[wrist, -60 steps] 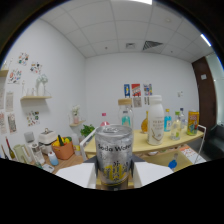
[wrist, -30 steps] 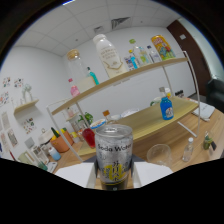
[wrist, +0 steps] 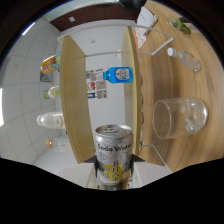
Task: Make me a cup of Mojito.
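Observation:
A silver soda water can [wrist: 114, 155] with a yellow label stands between my fingers, and my gripper [wrist: 114, 166] is shut on it. The whole view is rolled about a quarter turn, so the can lies nearly sideways relative to the wooden table [wrist: 165, 165]. Beyond the fingers and to the can's right, a clear glass [wrist: 177, 117] with ice cubes in it rests on the table, its mouth turned toward the can's side. The can's top is apart from the glass. No liquid shows between them.
A two-level wooden shelf [wrist: 72, 100] runs beyond the can, with a blue-capped bottle [wrist: 119, 75] on it and several bottles [wrist: 50, 120] behind. Farther along the table lie a small clear bottle [wrist: 185, 59], green leaves [wrist: 180, 25] and a white object [wrist: 147, 20].
The can stays gripped while the gripper has rolled far over, from upright through a slant to nearly sideways. The glass with ice has come closer, beside the can.

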Demonstrator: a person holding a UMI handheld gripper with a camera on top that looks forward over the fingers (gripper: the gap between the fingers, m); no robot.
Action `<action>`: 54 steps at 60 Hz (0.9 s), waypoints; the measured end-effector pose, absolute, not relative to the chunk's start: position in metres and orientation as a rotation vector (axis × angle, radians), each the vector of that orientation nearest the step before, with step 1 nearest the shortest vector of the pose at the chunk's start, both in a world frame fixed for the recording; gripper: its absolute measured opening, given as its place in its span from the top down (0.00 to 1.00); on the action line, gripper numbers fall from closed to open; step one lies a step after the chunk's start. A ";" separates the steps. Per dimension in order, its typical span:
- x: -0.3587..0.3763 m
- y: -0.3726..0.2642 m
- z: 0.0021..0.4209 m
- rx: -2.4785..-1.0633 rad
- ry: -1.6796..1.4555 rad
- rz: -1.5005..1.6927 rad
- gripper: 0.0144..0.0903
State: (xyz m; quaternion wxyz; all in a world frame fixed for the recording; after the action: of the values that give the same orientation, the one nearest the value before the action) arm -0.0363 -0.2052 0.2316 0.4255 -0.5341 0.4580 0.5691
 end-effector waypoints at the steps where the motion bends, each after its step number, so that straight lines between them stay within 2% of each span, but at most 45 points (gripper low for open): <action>1: -0.035 -0.205 0.232 -1.312 1.171 1.452 0.53; 15: -0.013 -0.203 0.234 -0.972 1.462 1.764 0.53; 25: -0.006 -0.202 0.236 -0.889 1.524 1.808 0.53; 30: -0.005 -0.202 0.237 -0.945 1.487 1.750 0.52; 37: -0.002 -0.202 0.248 -1.139 1.300 1.507 0.52; 46: -0.003 -0.203 0.285 -1.379 0.883 1.061 0.52; 54: -0.018 -0.203 0.302 -1.503 0.493 0.688 0.52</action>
State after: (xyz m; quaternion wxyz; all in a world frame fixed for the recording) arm -0.0178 -0.2029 0.3024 0.6504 -0.6619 0.2170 0.3029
